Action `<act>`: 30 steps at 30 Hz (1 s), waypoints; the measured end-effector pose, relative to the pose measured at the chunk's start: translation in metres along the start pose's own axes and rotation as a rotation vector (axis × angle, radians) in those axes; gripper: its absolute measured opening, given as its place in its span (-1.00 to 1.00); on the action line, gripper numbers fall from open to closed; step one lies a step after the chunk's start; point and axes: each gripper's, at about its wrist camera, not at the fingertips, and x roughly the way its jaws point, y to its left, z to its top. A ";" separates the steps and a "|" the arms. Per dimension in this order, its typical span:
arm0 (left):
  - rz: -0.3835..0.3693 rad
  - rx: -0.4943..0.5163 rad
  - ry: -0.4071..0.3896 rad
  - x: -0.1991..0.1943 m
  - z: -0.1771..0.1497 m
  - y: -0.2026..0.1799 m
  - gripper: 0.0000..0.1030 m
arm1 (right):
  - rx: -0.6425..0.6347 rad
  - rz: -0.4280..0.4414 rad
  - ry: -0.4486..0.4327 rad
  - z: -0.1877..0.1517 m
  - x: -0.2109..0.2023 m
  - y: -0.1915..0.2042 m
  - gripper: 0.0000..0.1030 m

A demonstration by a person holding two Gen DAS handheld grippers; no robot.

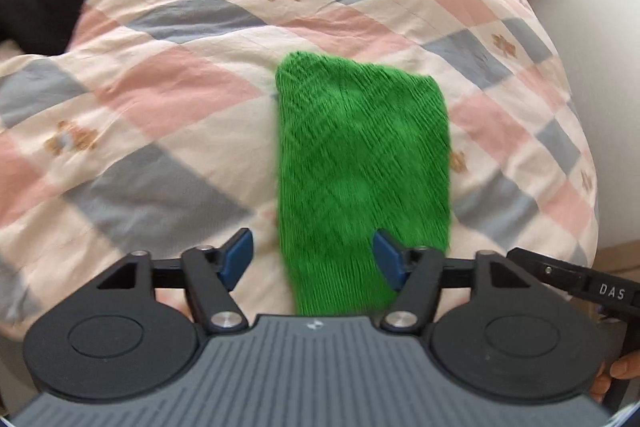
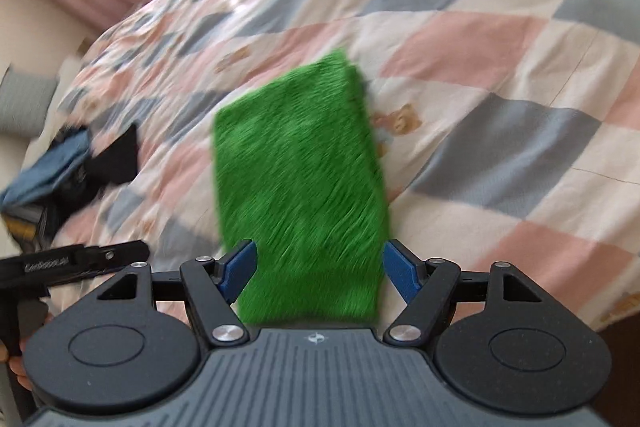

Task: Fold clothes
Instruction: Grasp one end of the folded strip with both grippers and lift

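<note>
Clothing in black [image 1: 42,13] lies at the far left of the left wrist view, on the checked bedspread [image 1: 168,99] of pink, grey-blue and cream squares with small bear prints. Further right, near the middle of that view, a green knitted cloth [image 1: 362,163] lies flat on the bed as a folded, roughly rectangular strip running away from the camera. The left gripper [image 1: 314,259] has its jaws wide apart; its left blue pad sits over bare bedspread just beside the cloth, and its right pad overlaps the cloth's near end. Whether the pads touch the knit cannot be told. At the right edge of this view, part of the other black tool [image 1: 576,281] and some fingers [image 1: 622,367] show.

In the right wrist view, a blurred heap of blue and dark garments [image 2: 60,163] sits at the left on the bedspread, well apart from the green cloth. The cloth fills the centre, its near end between the parted pads of the right gripper [image 2: 320,267], which holds nothing. Motion blur smears the knit here.
</note>
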 end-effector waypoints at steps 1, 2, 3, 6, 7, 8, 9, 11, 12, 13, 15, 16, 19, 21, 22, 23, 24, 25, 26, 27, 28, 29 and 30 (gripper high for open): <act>-0.018 -0.003 0.007 0.013 0.009 0.006 0.22 | 0.019 0.006 -0.003 0.008 0.011 -0.008 0.41; -0.036 -0.007 0.014 0.026 0.018 0.011 0.23 | 0.038 0.012 -0.007 0.017 0.022 -0.015 0.41; -0.052 -0.013 0.021 0.040 0.024 0.016 0.25 | 0.042 0.025 -0.004 0.026 0.034 -0.022 0.41; -0.102 -0.031 0.044 0.079 0.043 0.030 0.26 | 0.041 0.070 0.004 0.042 0.070 -0.036 0.40; -0.119 -0.037 0.051 0.092 0.050 0.034 0.26 | 0.040 0.086 0.011 0.045 0.079 -0.040 0.41; -0.135 -0.043 0.058 0.104 0.055 0.039 0.26 | 0.038 0.101 0.018 0.047 0.088 -0.045 0.41; -0.151 -0.048 0.063 0.113 0.057 0.042 0.26 | 0.036 0.117 0.025 0.050 0.097 -0.049 0.41; -0.174 -0.059 0.073 0.129 0.059 0.050 0.26 | 0.041 0.147 0.038 0.053 0.111 -0.058 0.41; -0.200 -0.067 0.075 0.135 0.059 0.054 0.26 | 0.047 0.161 0.043 0.054 0.116 -0.062 0.41; -0.236 -0.080 0.075 0.140 0.059 0.059 0.27 | 0.052 0.176 0.049 0.054 0.121 -0.067 0.41; -0.314 -0.109 0.078 0.150 0.057 0.067 0.27 | 0.064 0.205 0.061 0.056 0.132 -0.076 0.40; -0.355 -0.121 0.081 0.155 0.057 0.070 0.27 | 0.070 0.220 0.067 0.056 0.137 -0.081 0.40; -0.456 -0.156 0.088 0.171 0.053 0.075 0.27 | 0.097 0.307 0.093 0.057 0.151 -0.096 0.24; -0.471 -0.156 0.086 0.180 0.052 0.074 0.26 | 0.119 0.363 0.098 0.059 0.154 -0.099 -0.11; -0.473 -0.156 0.084 0.182 0.052 0.073 0.20 | 0.144 0.399 0.105 0.058 0.158 -0.102 -0.30; -0.467 -0.151 0.076 0.181 0.053 0.070 0.12 | 0.161 0.411 0.102 0.057 0.159 -0.103 -0.35; -0.449 -0.136 0.068 0.177 0.054 0.065 -0.03 | 0.178 0.423 0.099 0.056 0.161 -0.103 -0.41; -0.431 -0.120 0.059 0.172 0.055 0.060 -0.14 | 0.182 0.419 0.093 0.056 0.158 -0.102 -0.47; -0.413 -0.105 0.050 0.167 0.055 0.055 -0.19 | 0.187 0.415 0.088 0.057 0.155 -0.101 -0.50; -0.396 -0.090 0.041 0.162 0.056 0.050 -0.26 | 0.191 0.411 0.082 0.057 0.153 -0.099 -0.55; -0.376 -0.073 0.031 0.156 0.057 0.044 -0.30 | 0.187 0.410 0.074 0.060 0.146 -0.098 -0.61; -0.354 -0.051 0.016 0.147 0.058 0.034 -0.31 | 0.184 0.409 0.066 0.063 0.139 -0.097 -0.65; -0.343 -0.036 0.003 0.137 0.060 0.024 -0.33 | 0.186 0.414 0.057 0.066 0.131 -0.098 -0.68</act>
